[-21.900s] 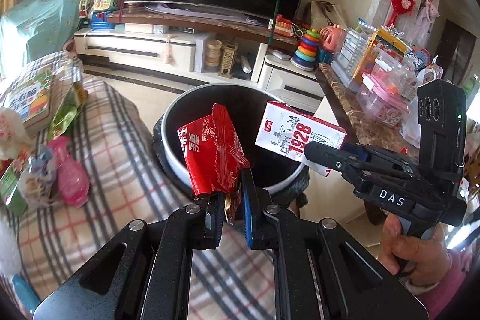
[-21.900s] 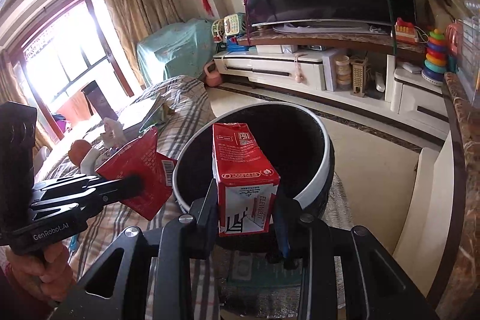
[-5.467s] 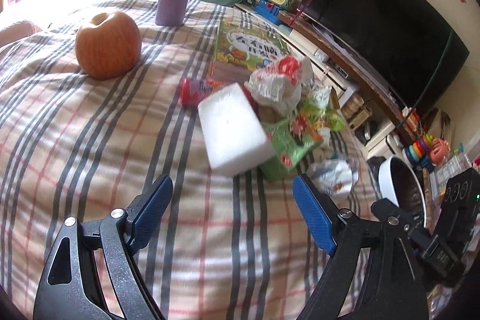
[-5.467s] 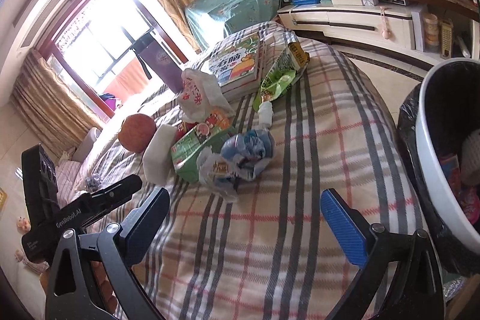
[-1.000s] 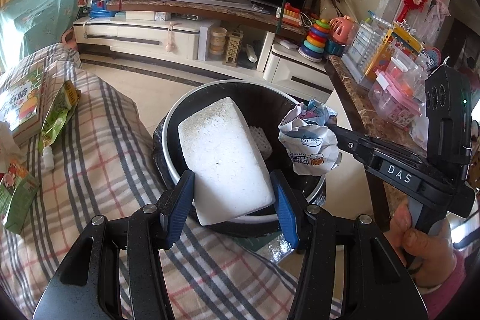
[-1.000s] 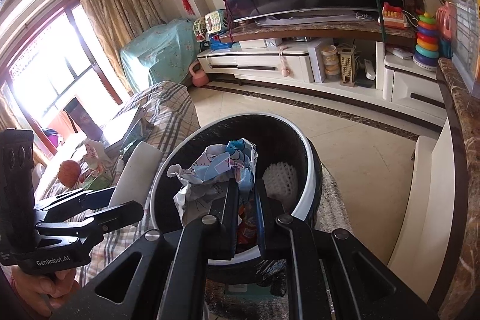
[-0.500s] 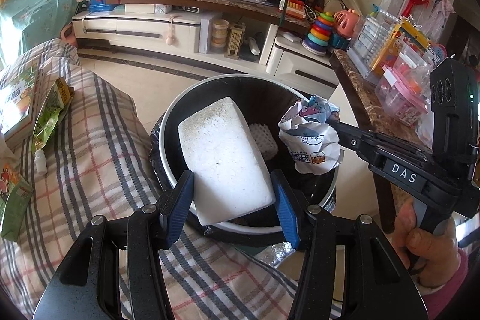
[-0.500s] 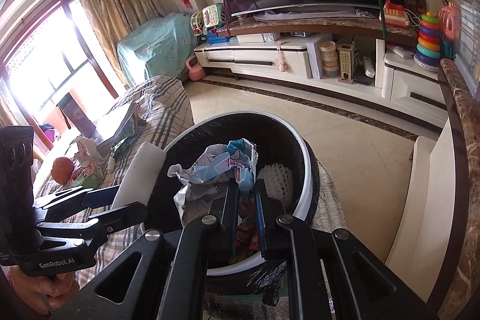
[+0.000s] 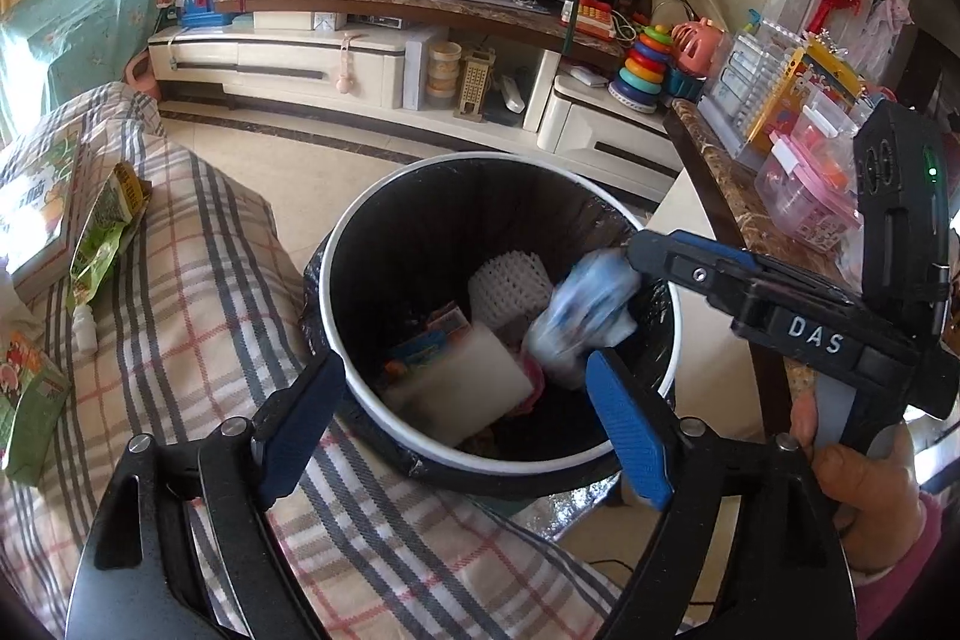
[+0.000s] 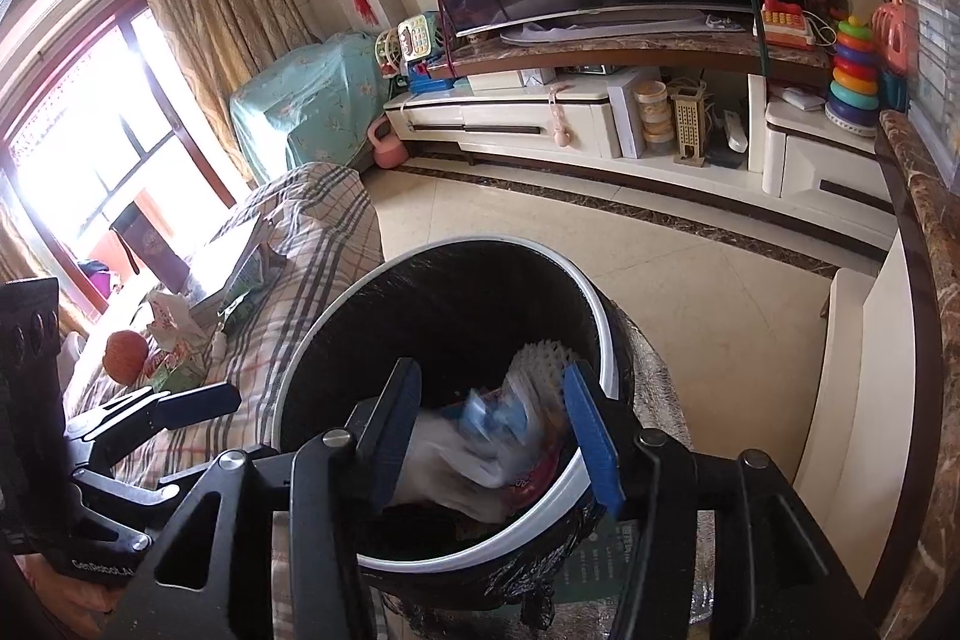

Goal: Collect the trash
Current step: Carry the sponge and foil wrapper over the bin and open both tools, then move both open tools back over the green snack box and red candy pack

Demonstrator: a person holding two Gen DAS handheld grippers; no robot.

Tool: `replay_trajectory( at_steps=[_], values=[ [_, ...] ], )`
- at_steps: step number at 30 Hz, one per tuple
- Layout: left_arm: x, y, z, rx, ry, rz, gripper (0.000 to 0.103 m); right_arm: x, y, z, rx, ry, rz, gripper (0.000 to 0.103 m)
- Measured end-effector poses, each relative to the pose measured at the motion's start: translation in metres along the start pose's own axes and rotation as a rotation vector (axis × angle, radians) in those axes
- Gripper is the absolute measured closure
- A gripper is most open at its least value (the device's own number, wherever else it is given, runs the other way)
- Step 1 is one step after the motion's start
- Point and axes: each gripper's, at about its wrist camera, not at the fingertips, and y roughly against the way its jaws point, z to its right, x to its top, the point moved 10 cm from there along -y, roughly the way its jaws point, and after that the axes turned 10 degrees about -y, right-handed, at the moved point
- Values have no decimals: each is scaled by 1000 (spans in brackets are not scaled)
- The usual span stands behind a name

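Note:
A round trash bin (image 9: pixel 327 316) with a white rim and black liner stands below both grippers. My left gripper (image 9: pixel 465 364) hangs over its near rim, its jaws opening with nothing between the blue pads. The white foam block (image 9: pixel 462 388) lies inside the bin on other trash. My right gripper (image 9: pixel 642 244) reaches in from the right, its jaws opening too. A crumpled blue-and-white wrapper (image 9: pixel 582 316) is blurred, falling just below it. In the right wrist view the wrapper (image 10: pixel 498 424) is under the right gripper (image 10: pixel 492 376), free of both pads, and the left gripper (image 10: pixel 204 445) shows at left.
A white foam fruit net (image 9: pixel 510 280) lies in the bin. The plaid cloth (image 9: pixel 198 280) at left carries green packets (image 9: pixel 102 232), a book (image 9: pixel 36 214), a small bottle (image 9: pixel 84 328) and an apple (image 10: pixel 126 349). A marble counter (image 9: pixel 720 196) with toys borders the right.
Both grippers have opened. The foam block has dropped from the left jaws into the bin, and the wrapper has left the right jaws and is falling in.

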Motion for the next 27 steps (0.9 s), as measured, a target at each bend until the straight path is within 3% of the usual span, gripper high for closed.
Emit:
replay_trajectory(
  at_steps=[5, 11, 15, 27],
  values=[
    [-9, 11, -8, 21, 25, 25, 18, -1, 7, -5, 16, -9, 15, 48],
    [-37, 28, -29, 41, 104, 46, 18, -14, 16, -30, 55, 13, 33, 23],
    [-63, 43, -50, 69, 162, 50, 18, -30, 17, -56, 81, 50, 22, 17],
    [-133, 90, -116, 171, 326, 72, 18, -79, 10, -139, 185, 143, -36, 10]
  ],
)
